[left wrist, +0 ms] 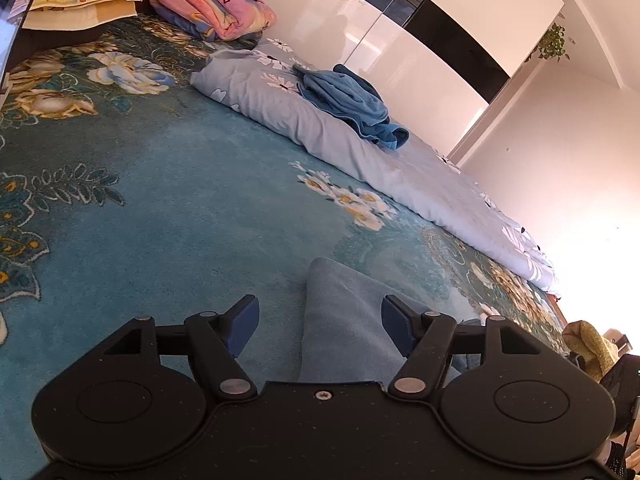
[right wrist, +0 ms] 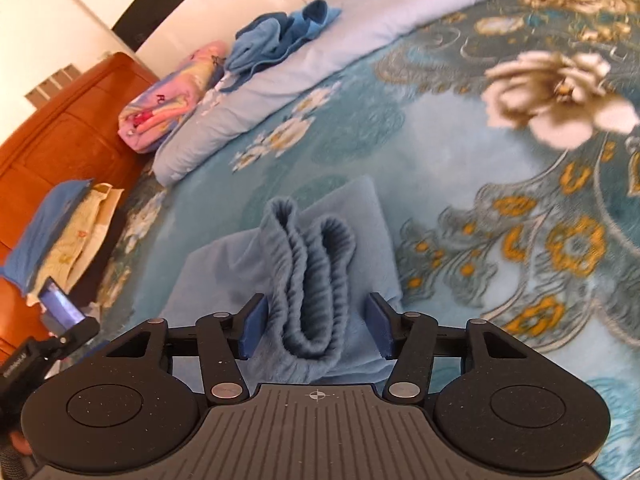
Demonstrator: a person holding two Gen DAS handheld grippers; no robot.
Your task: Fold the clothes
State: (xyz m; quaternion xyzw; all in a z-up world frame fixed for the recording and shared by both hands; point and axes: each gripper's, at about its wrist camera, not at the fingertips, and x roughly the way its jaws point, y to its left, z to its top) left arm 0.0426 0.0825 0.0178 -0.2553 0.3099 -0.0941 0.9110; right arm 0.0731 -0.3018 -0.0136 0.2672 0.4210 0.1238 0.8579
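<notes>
The right hand-held gripper [right wrist: 314, 326] has its blue pads wide apart, the ribbed elastic waistband [right wrist: 310, 276] of a light blue soft garment [right wrist: 360, 216] bunched between them; whether a pad touches it I cannot tell. The left hand-held gripper [left wrist: 320, 324] is likewise spread wide, hovering low over a folded corner of the same garment, gripping nothing. The garment lies on the teal floral bedspread [left wrist: 180, 208]. A crumpled blue garment [left wrist: 348, 100] rests on the pale quilt [left wrist: 280, 108] along the bed's far edge.
</notes>
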